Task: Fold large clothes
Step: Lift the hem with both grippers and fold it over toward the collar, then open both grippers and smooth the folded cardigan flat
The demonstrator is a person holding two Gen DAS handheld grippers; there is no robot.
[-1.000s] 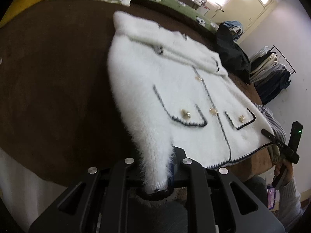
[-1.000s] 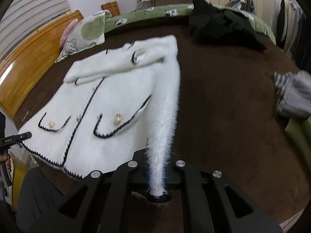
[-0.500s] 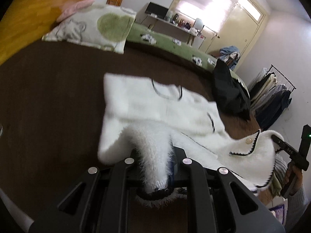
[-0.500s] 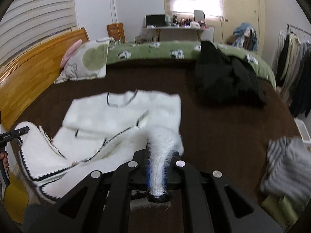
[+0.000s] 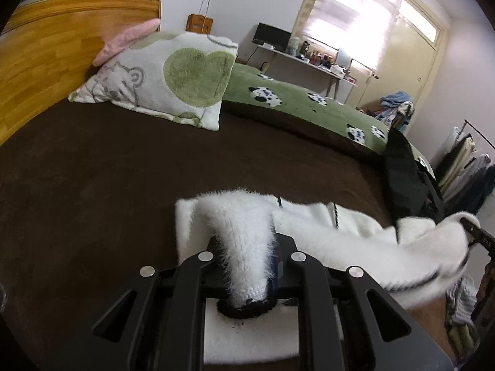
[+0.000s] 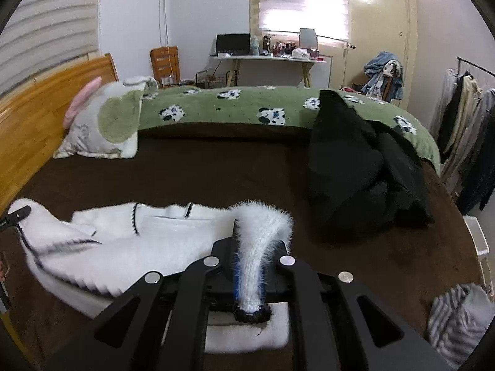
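A white fluffy jacket (image 5: 355, 241) with black trim lies bunched and doubled over on the brown bedspread (image 5: 92, 185). My left gripper (image 5: 250, 242) is shut on one sleeve, whose black-edged cuff (image 5: 244, 307) pokes out behind the jaws. My right gripper (image 6: 256, 242) is shut on the other sleeve, its cuff (image 6: 252, 312) showing the same way. Both sleeves are held up off the bed, and the jacket body (image 6: 123, 247) sags between them. The right gripper's tip (image 5: 478, 236) peeks from white fabric at the far right of the left wrist view.
A heart-patterned pillow (image 5: 161, 77) leans by the wooden headboard (image 5: 46, 55). A green cow-print blanket (image 6: 232, 105) runs along the bed's far side, with a black garment heap (image 6: 355, 170) on it. A striped garment (image 6: 458, 318) lies near right. A clothes rack (image 6: 464, 117) stands beyond.
Both grippers rose and carried the sleeves forward over the jacket. The jacket, flat with pockets showing a second ago, is now folded over and bunched.
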